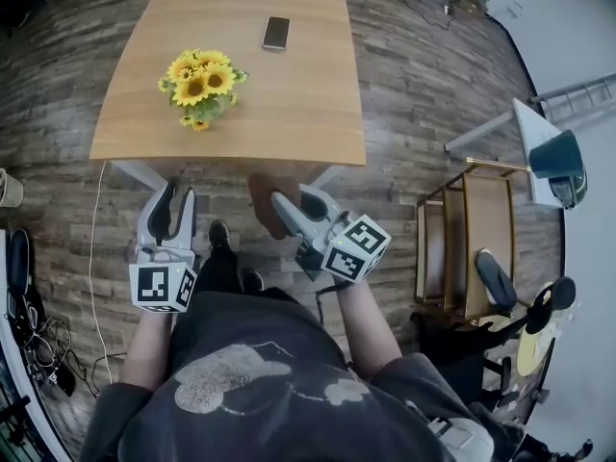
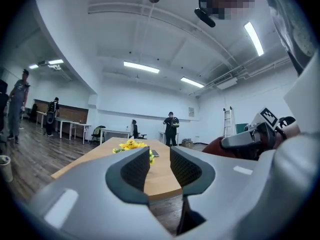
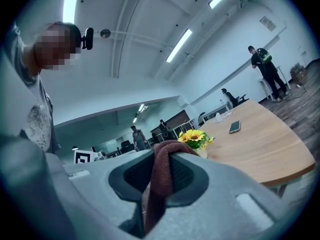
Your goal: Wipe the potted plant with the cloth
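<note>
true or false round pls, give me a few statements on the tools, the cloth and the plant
1. The right tool grips a brown cloth. True.
2. The left tool is empty, jaws apart. True.
3. The cloth is touching the potted plant. False: the plant stands on the table, and the cloth is held short of the table's near edge.
4. The phone lies on the floor. False: it lies on the table, beyond the plant.
</note>
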Demonstrator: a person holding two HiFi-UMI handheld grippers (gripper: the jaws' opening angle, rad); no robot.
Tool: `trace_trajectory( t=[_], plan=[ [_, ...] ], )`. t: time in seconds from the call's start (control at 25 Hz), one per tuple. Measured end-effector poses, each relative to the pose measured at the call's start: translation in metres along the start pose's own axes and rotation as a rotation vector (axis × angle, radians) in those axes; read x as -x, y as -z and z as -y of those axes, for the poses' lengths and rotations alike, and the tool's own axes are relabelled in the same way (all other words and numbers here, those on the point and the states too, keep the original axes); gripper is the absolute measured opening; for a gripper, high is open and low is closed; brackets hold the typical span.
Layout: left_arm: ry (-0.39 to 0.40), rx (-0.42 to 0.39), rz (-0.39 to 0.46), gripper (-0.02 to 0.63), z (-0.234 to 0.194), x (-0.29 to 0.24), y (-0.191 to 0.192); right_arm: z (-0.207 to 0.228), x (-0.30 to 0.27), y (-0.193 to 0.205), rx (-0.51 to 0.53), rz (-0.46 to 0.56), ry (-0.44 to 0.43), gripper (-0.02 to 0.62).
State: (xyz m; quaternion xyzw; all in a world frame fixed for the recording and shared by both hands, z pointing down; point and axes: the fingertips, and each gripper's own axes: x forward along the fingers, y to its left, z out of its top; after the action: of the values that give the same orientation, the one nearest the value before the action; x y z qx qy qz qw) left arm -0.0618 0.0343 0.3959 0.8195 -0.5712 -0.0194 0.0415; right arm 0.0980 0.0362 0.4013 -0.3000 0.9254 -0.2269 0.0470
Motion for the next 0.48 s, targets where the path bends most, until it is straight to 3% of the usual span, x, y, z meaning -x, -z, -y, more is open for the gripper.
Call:
trace_trajectory(
  t=[0.24, 0.36, 0.48],
  plan=[
    [-0.009, 0.034, -0.025, 0.040, 0.002, 0.010, -0.010, -0.004, 0.019, 0.008, -0.019, 0.019, 0.052, 0.044],
    [-0.010, 0.102, -0.013, 0.038, 0.000, 0.007, -0.011, 0.003, 0.027, 0.018, -0.033, 0.016, 0.084, 0.044],
    [0.010, 0.111, -0.017, 0.021, 0.006, 0.008, -0.014, 0.010, 0.034, 0.033, -0.044, -0.013, 0.124, 0.044]
  ],
)
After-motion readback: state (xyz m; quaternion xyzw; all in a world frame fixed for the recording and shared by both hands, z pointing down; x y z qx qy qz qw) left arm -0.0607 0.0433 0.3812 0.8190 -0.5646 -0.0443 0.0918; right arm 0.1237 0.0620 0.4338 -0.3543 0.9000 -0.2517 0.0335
